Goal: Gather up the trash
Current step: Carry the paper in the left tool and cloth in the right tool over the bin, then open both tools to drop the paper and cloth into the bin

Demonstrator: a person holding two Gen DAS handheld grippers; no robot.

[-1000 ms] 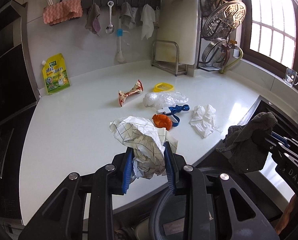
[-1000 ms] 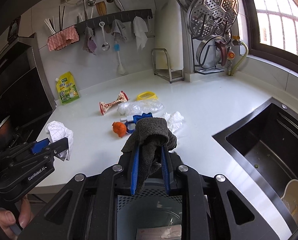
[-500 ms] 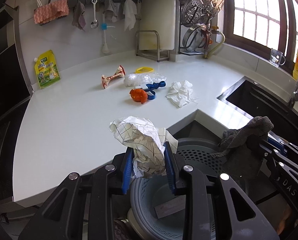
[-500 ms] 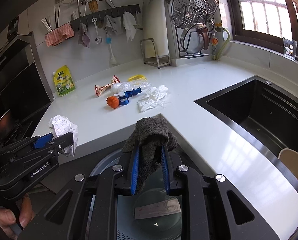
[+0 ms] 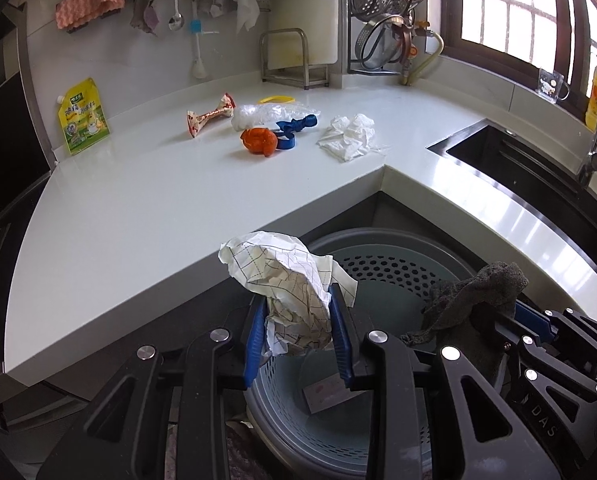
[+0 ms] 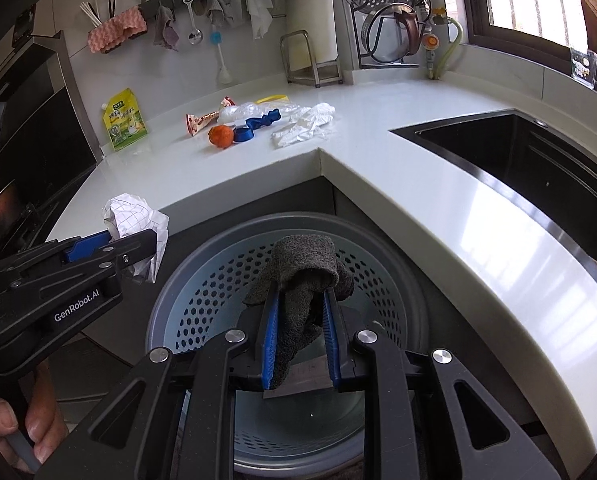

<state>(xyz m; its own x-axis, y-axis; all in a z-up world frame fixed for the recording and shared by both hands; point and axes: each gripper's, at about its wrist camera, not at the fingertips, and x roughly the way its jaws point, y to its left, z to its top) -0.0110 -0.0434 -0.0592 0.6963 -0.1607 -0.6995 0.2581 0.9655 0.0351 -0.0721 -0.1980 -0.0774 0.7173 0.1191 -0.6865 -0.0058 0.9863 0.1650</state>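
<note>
My left gripper [image 5: 298, 320] is shut on a crumpled sheet of checked paper [image 5: 286, 280] and holds it over the near rim of a grey perforated trash bin [image 5: 398, 268]. My right gripper [image 6: 300, 312] is shut on a dark grey rag [image 6: 306, 264] and holds it above the bin's opening [image 6: 218, 280]. The rag also shows in the left wrist view [image 5: 474, 300], the paper in the right wrist view [image 6: 134, 220]. A flat card [image 5: 328, 394] lies on the bin's bottom.
On the white counter [image 5: 138, 200] lie a red-white wrapper [image 5: 210, 114], clear plastic [image 5: 266, 114], a blue ribbon [image 5: 292, 128], an orange lump [image 5: 260, 142], a white tissue [image 5: 348, 136] and a yellow ring [image 5: 276, 100]. A yellow pouch [image 5: 82, 118] leans on the wall. A black sink [image 6: 518, 152] is at the right.
Both grippers have pulled back from the counter and down toward the bin, each still holding its item. The bin has come fully into view below them.
</note>
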